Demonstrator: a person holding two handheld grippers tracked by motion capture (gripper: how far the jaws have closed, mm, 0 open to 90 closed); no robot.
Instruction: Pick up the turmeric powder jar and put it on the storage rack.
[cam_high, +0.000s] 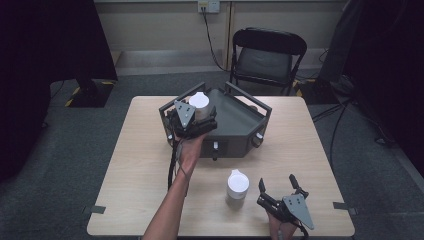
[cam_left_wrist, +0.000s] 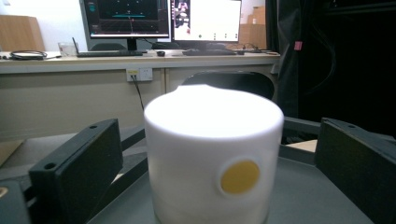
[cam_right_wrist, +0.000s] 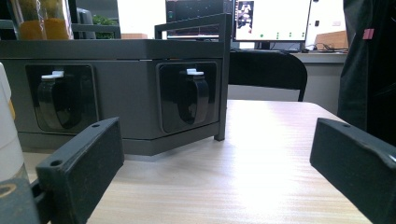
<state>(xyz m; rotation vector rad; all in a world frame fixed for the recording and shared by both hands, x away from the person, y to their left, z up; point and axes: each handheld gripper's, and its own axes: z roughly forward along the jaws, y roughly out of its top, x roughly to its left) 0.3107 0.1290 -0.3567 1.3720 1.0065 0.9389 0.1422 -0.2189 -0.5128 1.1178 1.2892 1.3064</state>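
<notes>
Two cups: one white cylindrical cup (cam_high: 200, 105) stood inside the dark grey tray (cam_high: 240, 120), at the tray's left-rear corner; a second white cup (cam_high: 237, 187) stood on the tabletop (cam_high: 140, 165) just in front of the tray.
Landmark: the tray, a low hexagonal metal box with rail handles, sat at the middle rear of the tabletop.
Left gripper (cam_high: 197, 120): released; its jaws stood wide on either side of the cup in the tray, clear of the cup's wall. The left gripper view showed a yellow round sticker (cam_left_wrist: 239, 176) on that cup (cam_left_wrist: 212, 158).
Right gripper (cam_high: 278, 186): spread open and empty, resting low on the tabletop in front of the tray and to the right of the second cup.
Step, as judged: the first cup looked placed; the second cup appeared next.
Risk one: pulling the left gripper back at an angle could clip the placed cup with a jaw and tip it against the tray's rail.
Risk two: the right gripper's near jaw sat close to the second cup, so a sideways approach could nudge it over.
</notes>
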